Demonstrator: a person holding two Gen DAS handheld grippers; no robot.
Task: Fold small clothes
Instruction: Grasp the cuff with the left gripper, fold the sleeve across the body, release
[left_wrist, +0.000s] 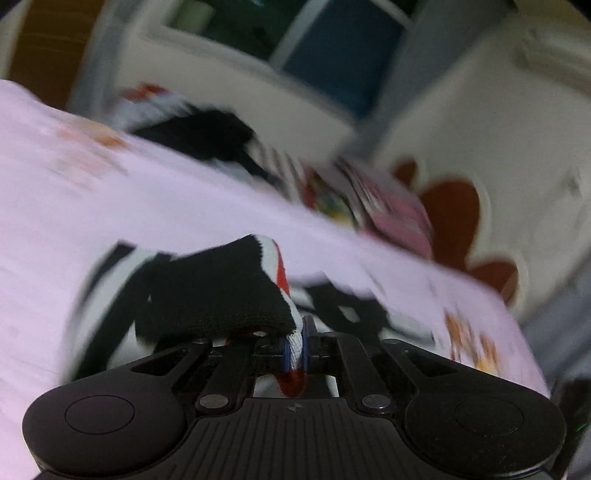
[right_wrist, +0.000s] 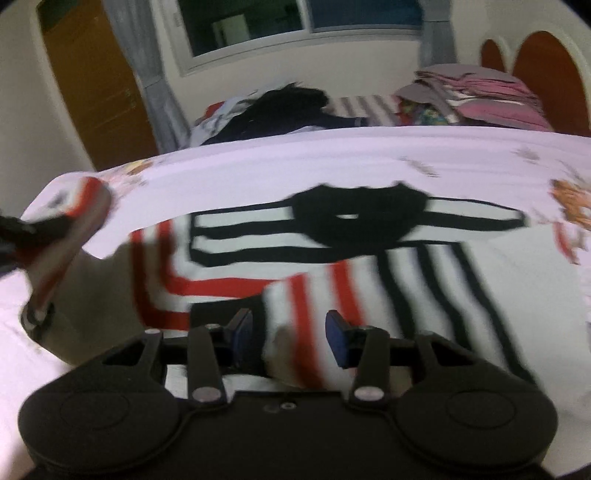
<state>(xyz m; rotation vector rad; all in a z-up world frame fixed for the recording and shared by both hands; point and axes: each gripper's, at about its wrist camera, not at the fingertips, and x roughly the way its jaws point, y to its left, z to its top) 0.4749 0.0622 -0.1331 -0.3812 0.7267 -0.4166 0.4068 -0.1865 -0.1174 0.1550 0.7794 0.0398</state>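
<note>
The left gripper (left_wrist: 295, 349) is clamped tight on a corner of the striped garment (right_wrist: 332, 258), which lies spread on the pale sheet (right_wrist: 332, 155). The right gripper (right_wrist: 290, 332) sits partway open with striped fabric between its pads; can't tell if they're pressing. Piled clothes (right_wrist: 291, 107) sit farther back.

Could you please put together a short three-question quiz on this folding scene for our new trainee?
1. True or false: the left gripper is shut on the striped garment.
2. Which stripe colours show on the garment? A) green and yellow B) red and black on white C) blue only
3. Fill in: the garment lies on a pale ___ bed sheet.

Key
1. True: its pads pinch a fold of the cloth.
2. B.
3. Pink. The right gripper has cloth between its blue pads, though a gap shows beside them.
</note>
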